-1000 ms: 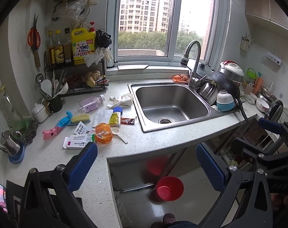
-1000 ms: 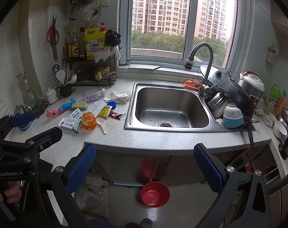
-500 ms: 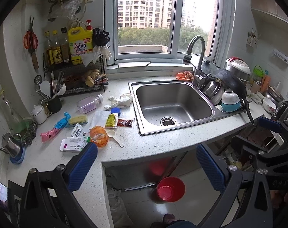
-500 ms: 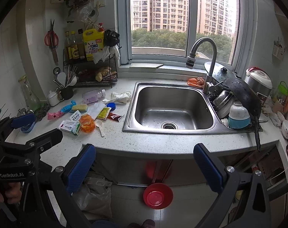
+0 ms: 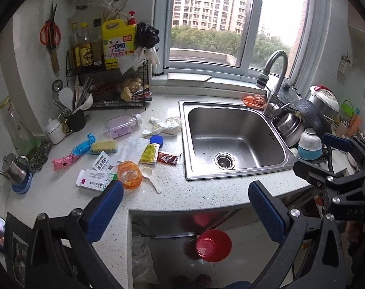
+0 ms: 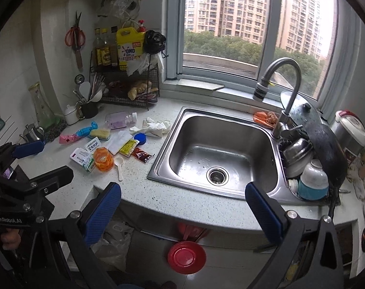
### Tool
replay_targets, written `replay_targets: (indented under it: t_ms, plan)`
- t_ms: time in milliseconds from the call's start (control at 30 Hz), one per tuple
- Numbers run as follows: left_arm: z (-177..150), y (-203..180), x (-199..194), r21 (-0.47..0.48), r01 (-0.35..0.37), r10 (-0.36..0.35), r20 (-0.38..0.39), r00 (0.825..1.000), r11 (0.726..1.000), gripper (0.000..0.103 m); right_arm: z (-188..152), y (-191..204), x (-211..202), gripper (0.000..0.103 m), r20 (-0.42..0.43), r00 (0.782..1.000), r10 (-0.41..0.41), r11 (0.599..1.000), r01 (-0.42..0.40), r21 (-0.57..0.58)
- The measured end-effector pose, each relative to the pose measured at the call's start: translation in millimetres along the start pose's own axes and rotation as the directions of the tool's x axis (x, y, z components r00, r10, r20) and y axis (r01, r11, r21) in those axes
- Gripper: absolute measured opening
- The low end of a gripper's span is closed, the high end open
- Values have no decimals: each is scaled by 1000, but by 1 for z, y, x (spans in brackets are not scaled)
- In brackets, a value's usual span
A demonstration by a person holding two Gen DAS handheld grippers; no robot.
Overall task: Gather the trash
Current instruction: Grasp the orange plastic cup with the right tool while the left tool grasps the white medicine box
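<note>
Trash lies on the counter left of the sink: an orange plastic cup [image 5: 130, 174], a white medicine box [image 5: 93, 179], a yellow sachet [image 5: 149, 153], a dark red sachet [image 5: 168, 158], crumpled white tissue [image 5: 165, 126], a blue lid [image 5: 156, 140], a clear bottle [image 5: 122, 125] and a pink-blue wrapper [image 5: 72, 153]. The cup [image 6: 103, 159] and tissue [image 6: 156, 126] also show in the right wrist view. My left gripper [image 5: 182, 210] is open and empty, short of the counter edge. My right gripper [image 6: 180, 213] is open and empty, in front of the sink.
The steel sink [image 5: 233, 137] is bare inside; dishes and a black pan [image 5: 311, 118] pile up at its right. A wire rack [image 5: 110, 82] with bottles stands at the back left. A red bowl [image 5: 213, 245] and a plastic bag [image 6: 117, 243] sit on the floor below.
Both grippers have moved forward toward the counter and a little higher; the counter and sink now look closer. Both stay open and empty.
</note>
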State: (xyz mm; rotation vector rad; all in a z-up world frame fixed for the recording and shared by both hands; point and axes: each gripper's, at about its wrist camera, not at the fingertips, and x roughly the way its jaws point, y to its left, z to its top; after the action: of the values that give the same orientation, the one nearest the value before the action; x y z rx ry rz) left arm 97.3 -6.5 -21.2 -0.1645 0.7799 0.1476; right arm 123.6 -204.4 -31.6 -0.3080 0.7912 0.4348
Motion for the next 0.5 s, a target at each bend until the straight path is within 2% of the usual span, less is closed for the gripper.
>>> replay_targets:
  t_ms: [133,267,500]
  plan:
    - [-3,32,16,-59,-74,71,-45,996,995,103,15,7,31,103,-29,997,73,992,-76,-105]
    - [-8,73,42,-125,-129,117,-96,988,984,103,33,19,73,103,-83,983,162,970,-174,-169]
    - [-5,137,100,-215,-155,114,-190,975,964,103,61,54,157,103,-215,949,231,936,-277,-217]
